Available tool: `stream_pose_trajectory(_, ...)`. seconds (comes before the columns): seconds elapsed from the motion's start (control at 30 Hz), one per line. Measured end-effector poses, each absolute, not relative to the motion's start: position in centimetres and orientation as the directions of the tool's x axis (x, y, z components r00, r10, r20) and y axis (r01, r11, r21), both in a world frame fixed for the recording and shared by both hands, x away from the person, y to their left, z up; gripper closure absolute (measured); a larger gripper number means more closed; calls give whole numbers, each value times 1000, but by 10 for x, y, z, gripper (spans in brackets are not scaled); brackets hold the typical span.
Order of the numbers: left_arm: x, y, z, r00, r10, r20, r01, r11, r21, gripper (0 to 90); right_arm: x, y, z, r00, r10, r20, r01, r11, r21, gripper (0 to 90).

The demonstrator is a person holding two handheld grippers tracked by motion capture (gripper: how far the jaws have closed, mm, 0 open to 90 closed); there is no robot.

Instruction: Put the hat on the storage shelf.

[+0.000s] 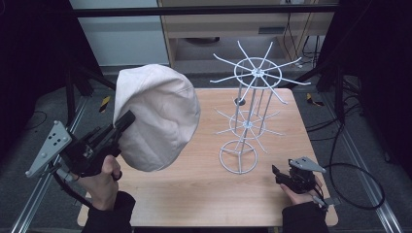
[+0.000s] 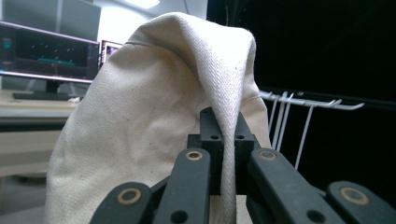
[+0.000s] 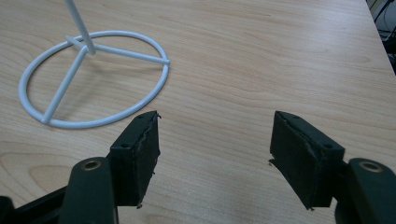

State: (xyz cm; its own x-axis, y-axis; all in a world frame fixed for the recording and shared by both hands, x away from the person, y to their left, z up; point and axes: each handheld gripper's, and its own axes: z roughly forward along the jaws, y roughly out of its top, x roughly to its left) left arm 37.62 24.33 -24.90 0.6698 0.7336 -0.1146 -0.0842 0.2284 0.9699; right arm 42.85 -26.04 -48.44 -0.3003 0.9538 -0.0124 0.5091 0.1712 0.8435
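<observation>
cap (image 1: 158, 116), one cream cloth piece, is the biggest thing here, held up in the air over the near-left part of the table (image 1: 204, 194), left of the rack. by my reading the pick-up is done and the hanging is left: no arm of the rack bears it yet. one white wire rack (image 1: 248, 121) stands right of centre with two tiers of spokes, all bare. two grippers: the left gripper (image 2: 223, 140) has its jaws pinched tight on a fold of the cap; the right gripper (image 3: 215, 156) rests near right on the wood, jaws spread wide with nothing between them.
</observation>
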Motion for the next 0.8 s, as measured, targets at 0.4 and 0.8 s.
stream_pose_trajectory(0.4, 371, 233, -223, 705, 704, -85, -134, 250, 959, 881, 429, -261, -485, -301, 954, -13, 509, 172, 844, 331)
stream_pose_trajectory(0.8, 376, 213, -204, 740, 669, -76, -141, 264, 954, 881, 429, -261, -485, -299, 954, -14, 508, 171, 844, 330)
